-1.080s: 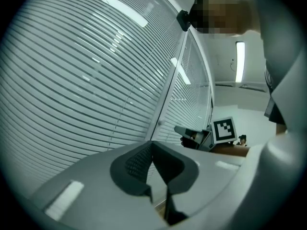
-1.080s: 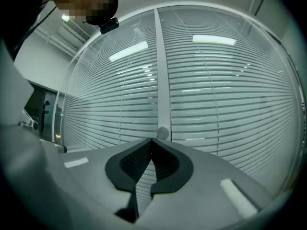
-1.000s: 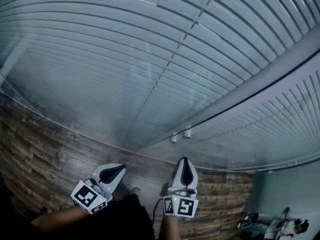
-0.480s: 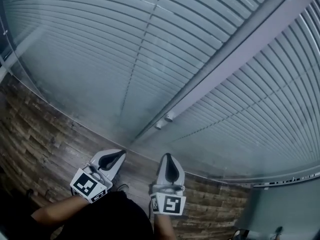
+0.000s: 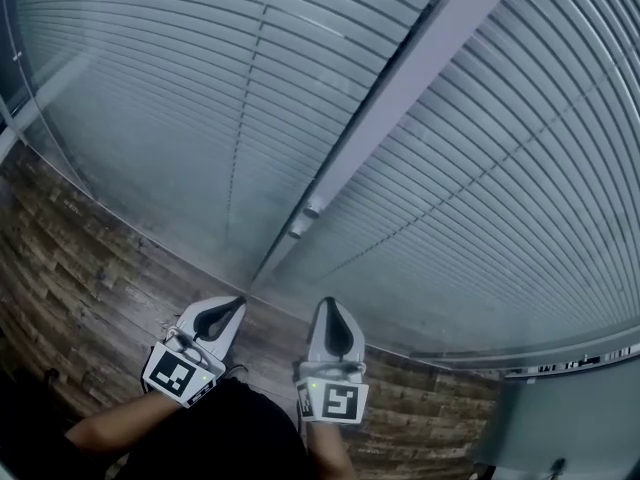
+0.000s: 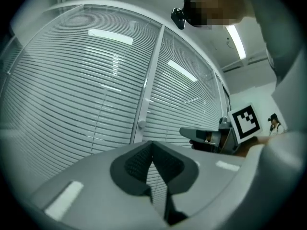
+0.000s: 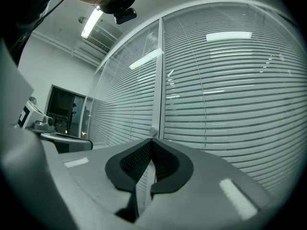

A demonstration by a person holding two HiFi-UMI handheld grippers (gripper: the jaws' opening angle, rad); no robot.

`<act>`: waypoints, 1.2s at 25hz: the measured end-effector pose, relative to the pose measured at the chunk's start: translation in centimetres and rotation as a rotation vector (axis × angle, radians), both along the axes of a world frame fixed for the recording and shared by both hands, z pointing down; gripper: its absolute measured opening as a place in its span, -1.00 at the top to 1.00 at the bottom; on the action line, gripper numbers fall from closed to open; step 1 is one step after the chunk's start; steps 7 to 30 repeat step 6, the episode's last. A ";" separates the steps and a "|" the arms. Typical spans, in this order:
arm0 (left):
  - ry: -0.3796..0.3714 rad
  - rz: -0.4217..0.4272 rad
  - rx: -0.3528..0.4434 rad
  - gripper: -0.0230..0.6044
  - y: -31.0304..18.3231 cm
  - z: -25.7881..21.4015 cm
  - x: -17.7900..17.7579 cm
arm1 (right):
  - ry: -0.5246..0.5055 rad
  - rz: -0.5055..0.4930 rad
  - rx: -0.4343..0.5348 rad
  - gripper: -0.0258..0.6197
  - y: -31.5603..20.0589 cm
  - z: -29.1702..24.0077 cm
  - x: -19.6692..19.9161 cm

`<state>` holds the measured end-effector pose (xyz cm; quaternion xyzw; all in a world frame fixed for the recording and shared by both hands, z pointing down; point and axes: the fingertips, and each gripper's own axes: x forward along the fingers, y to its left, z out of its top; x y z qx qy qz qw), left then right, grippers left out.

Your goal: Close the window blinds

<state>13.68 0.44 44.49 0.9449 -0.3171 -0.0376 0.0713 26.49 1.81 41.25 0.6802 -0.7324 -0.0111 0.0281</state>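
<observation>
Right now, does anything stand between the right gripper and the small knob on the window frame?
Nothing visible does. The right gripper, jaws shut and empty, points at the knob on the frame, with open air between. The blinds show lamp reflections, so glass may cover the slats.

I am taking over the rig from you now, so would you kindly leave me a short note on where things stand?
Left claw: shut, empty, touching nothing.
Right claw: shut, empty, beside the left one and aimed towards the frame post.
Blinds: slatted panels on either side of the post. Gaps show between the slats, so they do not look fully closed.
Two small knobs sit low on the post, ahead of both claws. They are probably the blind controls.
Done: nothing has been gripped.
Left: reach a knob and work it until the slats close.
</observation>
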 end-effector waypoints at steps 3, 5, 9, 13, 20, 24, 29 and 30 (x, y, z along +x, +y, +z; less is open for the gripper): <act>0.021 0.019 -0.002 0.93 0.1 -0.4 0.5 | -0.008 0.001 -0.016 0.92 0.1 0.4 0.4; 0.021 0.030 0.008 0.93 0.3 -0.5 0.7 | -0.015 -0.005 -0.011 0.92 0.0 0.5 0.3; 0.020 0.036 0.013 0.93 0.5 -0.5 0.9 | -0.018 -0.009 -0.007 0.92 0.0 0.5 0.3; 0.020 0.036 0.013 0.93 0.5 -0.5 0.9 | -0.018 -0.009 -0.007 0.92 0.0 0.5 0.3; 0.020 0.036 0.013 0.93 0.5 -0.5 0.9 | -0.018 -0.009 -0.007 0.92 0.0 0.5 0.3; 0.020 0.036 0.013 0.93 0.5 -0.5 0.9 | -0.018 -0.009 -0.007 0.92 0.0 0.5 0.3; 0.020 0.036 0.013 0.93 0.5 -0.5 0.9 | -0.018 -0.009 -0.007 0.92 0.0 0.5 0.3; 0.020 0.036 0.013 0.93 0.5 -0.5 0.9 | -0.018 -0.009 -0.007 0.92 0.0 0.5 0.3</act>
